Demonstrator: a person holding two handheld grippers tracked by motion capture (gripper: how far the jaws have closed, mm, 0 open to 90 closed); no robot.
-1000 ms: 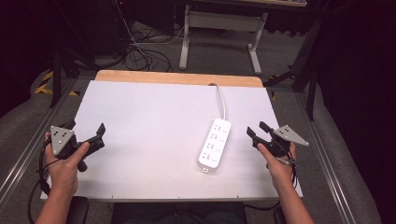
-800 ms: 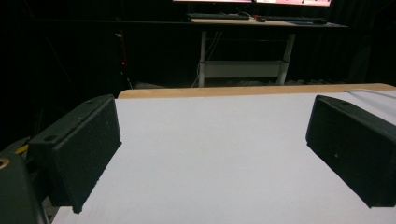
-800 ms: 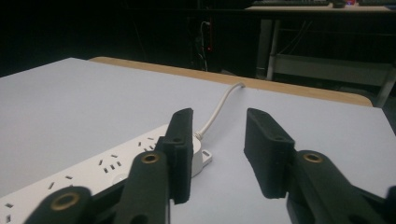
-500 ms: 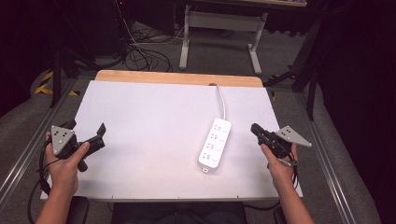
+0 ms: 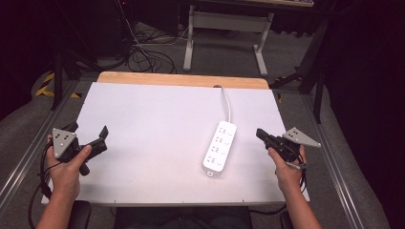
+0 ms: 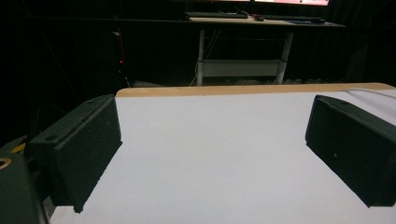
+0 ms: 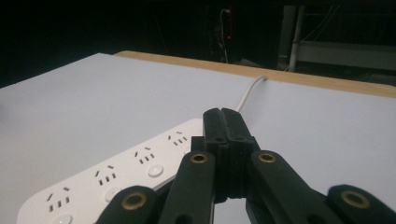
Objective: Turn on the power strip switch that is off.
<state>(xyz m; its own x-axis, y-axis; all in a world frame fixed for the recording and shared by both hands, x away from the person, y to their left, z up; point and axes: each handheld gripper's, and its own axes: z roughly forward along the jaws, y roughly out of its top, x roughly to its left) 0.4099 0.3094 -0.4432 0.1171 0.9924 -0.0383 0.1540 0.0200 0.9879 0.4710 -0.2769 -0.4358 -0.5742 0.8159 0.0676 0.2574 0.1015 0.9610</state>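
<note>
power strip [image 5: 219, 148], white, lies flat on the white surface [image 5: 157, 124], right of its middle and toward the near edge, its length running roughly from near edge to far edge with a slight tilt.

right gripper [image 5: 262, 135] has its jaws pressed together with nothing between them, held by the right hand [image 5: 286, 164] close to the surface's right edge. its tips point toward the strip and sit just beside the strip's right side, apart from it. in the right gripper view the closed jaws [image 7: 228, 122] sit over the strip's socket rows [image 7: 107, 175], and whether they touch it cannot be told there.

left gripper [image 5: 88, 135] has its jaws spread wide, empty, in the left hand [image 5: 67, 167] near the surface's left edge, well apart from the strip. the left gripper view shows bare white surface between the two black pads [image 6: 84, 149].

white cable [image 5: 226, 101] runs from the strip's far end to the far edge, where a wooden strip [image 5: 181, 79] borders the surface.
</note>
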